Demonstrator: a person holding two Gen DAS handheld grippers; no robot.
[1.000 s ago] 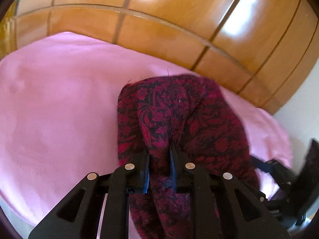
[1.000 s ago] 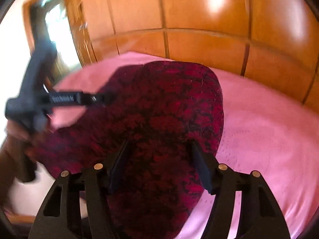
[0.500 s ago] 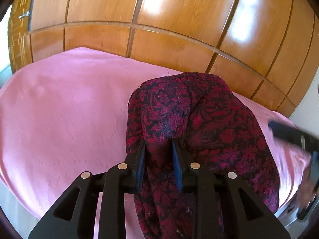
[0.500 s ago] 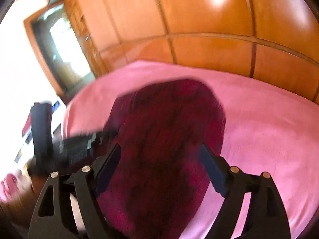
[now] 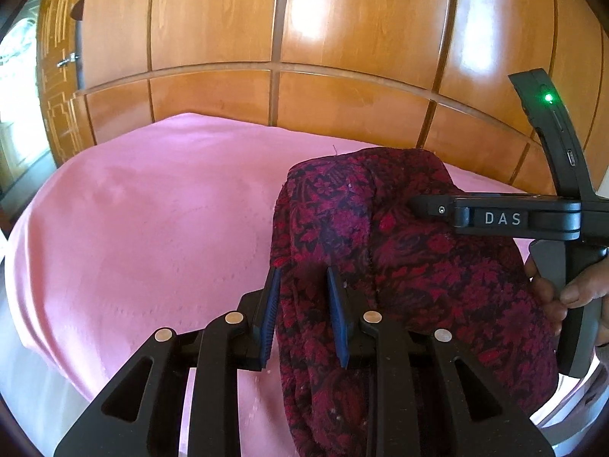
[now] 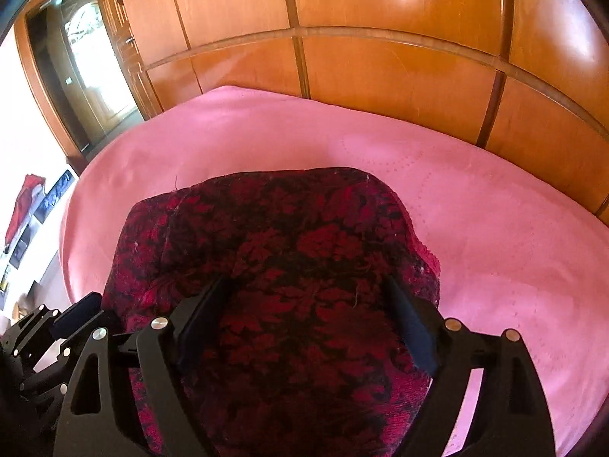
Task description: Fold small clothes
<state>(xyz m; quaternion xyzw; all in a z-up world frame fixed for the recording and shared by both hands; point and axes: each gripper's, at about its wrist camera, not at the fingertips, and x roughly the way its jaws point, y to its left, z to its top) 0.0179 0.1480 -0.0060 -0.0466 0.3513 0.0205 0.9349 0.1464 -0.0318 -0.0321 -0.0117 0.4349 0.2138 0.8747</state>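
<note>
A dark red and black floral garment (image 5: 399, 266) lies folded on a pink bedspread (image 5: 152, 228), filling the area from centre to about 4 o'clock in the left wrist view. Its far edge reaches toward 12 o'clock, stopping short of the glossy wooden wall panels (image 5: 342, 38) behind the bed.

The left claw (image 5: 302, 297) sits at 6 o'clock with its blue-faced fingers (image 5: 272, 304) partly spread. A ridge of the garment's left edge runs up between them, but whether the pads actually press the cloth cannot be told. The cloth hangs down past the claw toward the bottom of the frame.

In the right wrist view the same garment (image 6: 285, 247) occupies the centre and runs down to 6 o'clock. The right claw (image 6: 308, 304) is spread wide above it, one finger (image 6: 201, 316) toward 8 o'clock and the other toward 4 o'clock, neither gripping the fabric. Part of the left claw's black frame shows at 8 o'clock in this view.

From the left wrist view, the right tool's body, lettered "DAS" with a green light lit above it, crosses in from 3 o'clock, held by a hand (image 5: 559, 289) at the garment's right side.

A doorway (image 6: 87, 68) with bright light stands at 10 o'clock in the right wrist view.
</note>
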